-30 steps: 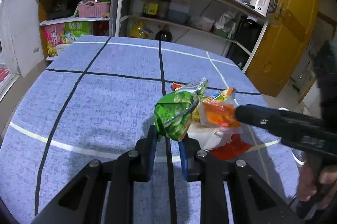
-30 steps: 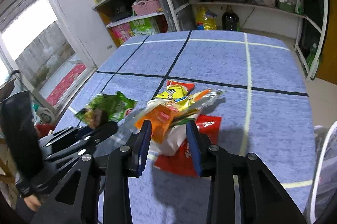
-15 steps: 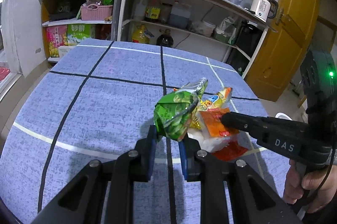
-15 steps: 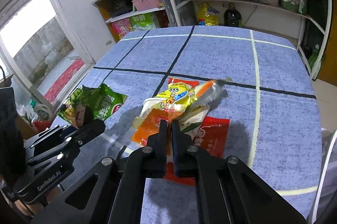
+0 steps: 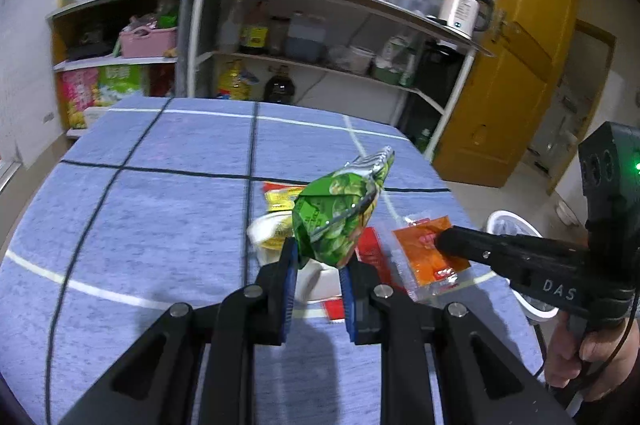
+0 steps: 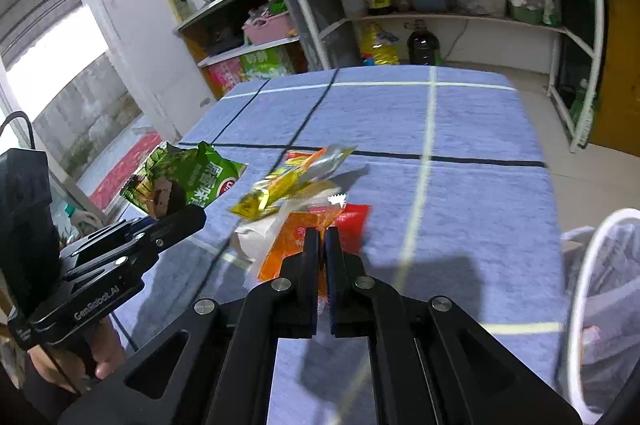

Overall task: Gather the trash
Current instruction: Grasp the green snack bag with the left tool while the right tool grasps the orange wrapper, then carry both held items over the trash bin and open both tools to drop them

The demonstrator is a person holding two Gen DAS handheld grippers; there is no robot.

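Observation:
My left gripper (image 5: 318, 257) is shut on a green snack bag (image 5: 336, 217) and holds it above the blue table; the bag also shows in the right wrist view (image 6: 188, 177). My right gripper (image 6: 322, 245) is shut on an orange sachet (image 6: 292, 241), lifted off the pile; it also shows in the left wrist view (image 5: 424, 257). On the table lie a yellow wrapper (image 6: 288, 181), a white packet (image 6: 256, 239) and a red packet (image 6: 354, 221).
A white mesh trash bin (image 6: 600, 289) with a bag liner stands at the table's right edge, also in the left wrist view (image 5: 516, 229). Kitchen shelves (image 5: 280, 37) stand beyond the table's far edge. A yellow door (image 5: 516, 65) is at the right.
My right gripper closed on the orange sachet and lifted it from the pile. My left gripper rose a little, still holding the green bag.

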